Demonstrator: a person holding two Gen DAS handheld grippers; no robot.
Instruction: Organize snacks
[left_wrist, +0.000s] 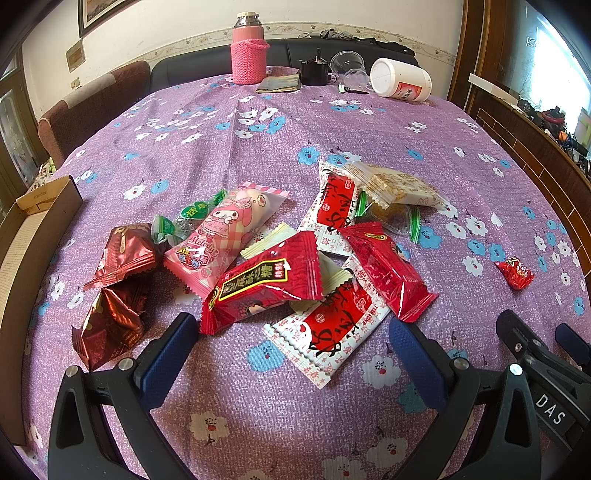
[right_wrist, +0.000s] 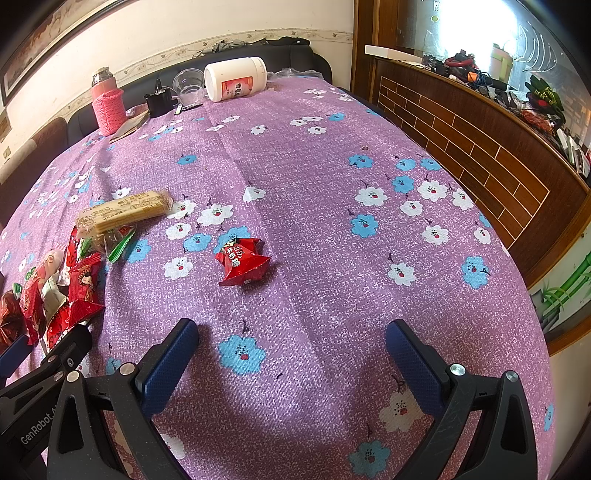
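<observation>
Several wrapped snacks lie in a loose pile on the purple flowered tablecloth (left_wrist: 280, 122). Nearest my open left gripper (left_wrist: 291, 332) are a red candy pack (left_wrist: 266, 284) and a red-and-white pack (left_wrist: 325, 332). A pink Melody pack (left_wrist: 225, 232), two dark red packs (left_wrist: 125, 251), green candies (left_wrist: 195, 214) and a cracker pack (left_wrist: 399, 188) lie around them. One small red candy (right_wrist: 242, 260) lies apart, ahead of my open right gripper (right_wrist: 291, 339), which holds nothing. The cracker pack (right_wrist: 125, 212) shows at the left of the right wrist view.
A cardboard box (left_wrist: 48, 199) sits at the table's left edge. At the far edge stand a pink flask (left_wrist: 249, 48), a black object (left_wrist: 314, 72), clear cups (left_wrist: 349, 66) and a tipped white jar (left_wrist: 400, 79). A wooden counter (right_wrist: 480, 147) borders the right.
</observation>
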